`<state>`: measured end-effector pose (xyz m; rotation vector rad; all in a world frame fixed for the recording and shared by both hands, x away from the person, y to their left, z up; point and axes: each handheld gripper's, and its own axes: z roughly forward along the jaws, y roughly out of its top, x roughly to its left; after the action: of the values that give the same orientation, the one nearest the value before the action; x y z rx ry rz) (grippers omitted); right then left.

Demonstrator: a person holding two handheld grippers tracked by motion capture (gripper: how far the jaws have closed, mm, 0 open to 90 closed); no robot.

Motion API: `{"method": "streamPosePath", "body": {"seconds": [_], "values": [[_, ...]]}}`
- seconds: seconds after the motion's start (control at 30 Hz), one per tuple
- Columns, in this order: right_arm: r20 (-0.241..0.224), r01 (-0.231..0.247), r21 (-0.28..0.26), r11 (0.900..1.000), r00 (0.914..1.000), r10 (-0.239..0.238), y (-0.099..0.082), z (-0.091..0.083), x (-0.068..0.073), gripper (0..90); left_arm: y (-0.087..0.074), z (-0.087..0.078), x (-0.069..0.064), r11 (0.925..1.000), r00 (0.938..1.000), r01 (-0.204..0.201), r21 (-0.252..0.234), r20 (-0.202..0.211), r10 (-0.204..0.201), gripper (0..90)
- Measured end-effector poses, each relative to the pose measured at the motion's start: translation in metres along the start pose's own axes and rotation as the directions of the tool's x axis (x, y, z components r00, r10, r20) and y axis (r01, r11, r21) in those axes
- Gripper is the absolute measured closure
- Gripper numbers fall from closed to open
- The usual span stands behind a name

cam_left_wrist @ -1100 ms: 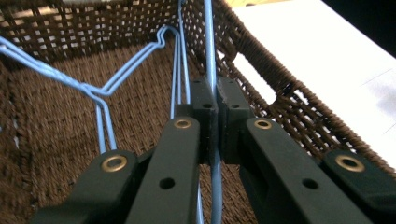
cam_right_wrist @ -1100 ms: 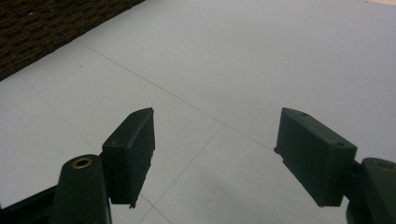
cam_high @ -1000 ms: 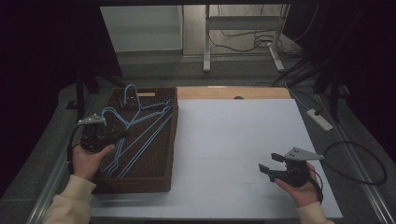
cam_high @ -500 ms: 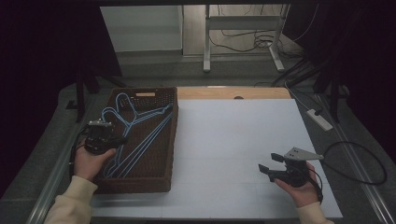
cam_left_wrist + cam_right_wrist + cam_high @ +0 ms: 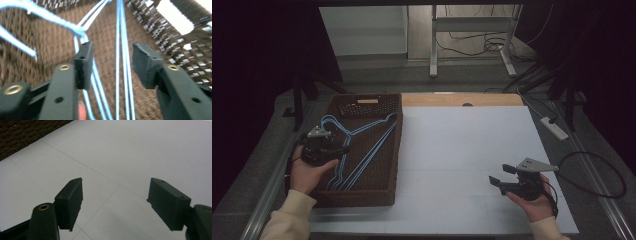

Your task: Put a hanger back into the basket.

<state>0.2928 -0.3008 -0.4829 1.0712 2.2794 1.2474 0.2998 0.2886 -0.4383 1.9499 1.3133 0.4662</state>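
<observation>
Several blue wire hangers (image 5: pixel 368 149) lie in a brown woven basket (image 5: pixel 362 199) at the table's left side. My left gripper (image 5: pixel 343 149) hovers over the basket's left half, and its jaws have just been opening. They stand apart over the hangers (image 5: pixel 122 37), which rest on the basket floor (image 5: pixel 50 45) with no pad pressing on them. My right gripper (image 5: pixel 499 174) is held low over the white table top (image 5: pixel 462 145) at the front right. It (image 5: pixel 115 187) is open with nothing between its jaws.
A wooden strip (image 5: pixel 462 99) runs along the table's far edge. A white power strip (image 5: pixel 554 128) and a looped black cable (image 5: pixel 594 175) lie off the table's right side. A metal desk frame (image 5: pixel 432 45) stands beyond the table.
My left gripper came down into the basket with a blue hanger, then opened and let it go. The hanger now lies flat with the others. The right gripper kept still.
</observation>
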Motion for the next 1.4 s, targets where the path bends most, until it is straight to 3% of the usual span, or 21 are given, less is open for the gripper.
{"method": "streamPosePath", "body": {"seconds": [0.17,0.33,0.67,0.97,1.4], "values": [[-0.001,0.0,0.002,1.0,1.0,0.0,0.0,0.0,0.0,28.7,0.001,-0.017,-0.018,0.9952,0.9977,-0.031,-0.092,0.058,0.036,40.4],[-0.001,0.0,0.002,1.0,1.0,0.0,0.0,0.0,0.0,28.6,-0.004,-0.027,-0.041,0.9866,0.9904,-0.069,-0.148,0.108,0.086,36.9],[-0.001,0.001,-0.002,1.0,1.0,-0.001,0.0,-0.002,-0.002,28.6,-0.022,-0.031,-0.07,0.975,0.9741,-0.077,-0.208,0.193,0.118,32.9],[-0.003,0.0,-0.011,0.9999,1.0,0.0,0.001,-0.005,-0.003,28.6,-0.044,-0.026,-0.081,0.9711,0.9688,-0.084,-0.224,0.21,0.132,32.6],[-0.008,0.01,-0.02,0.9997,0.9999,-0.011,0.001,-0.008,-0.005,28.7,-0.054,-0.024,-0.081,0.9701,0.9694,-0.083,-0.228,0.207,0.132,32.3]]}}
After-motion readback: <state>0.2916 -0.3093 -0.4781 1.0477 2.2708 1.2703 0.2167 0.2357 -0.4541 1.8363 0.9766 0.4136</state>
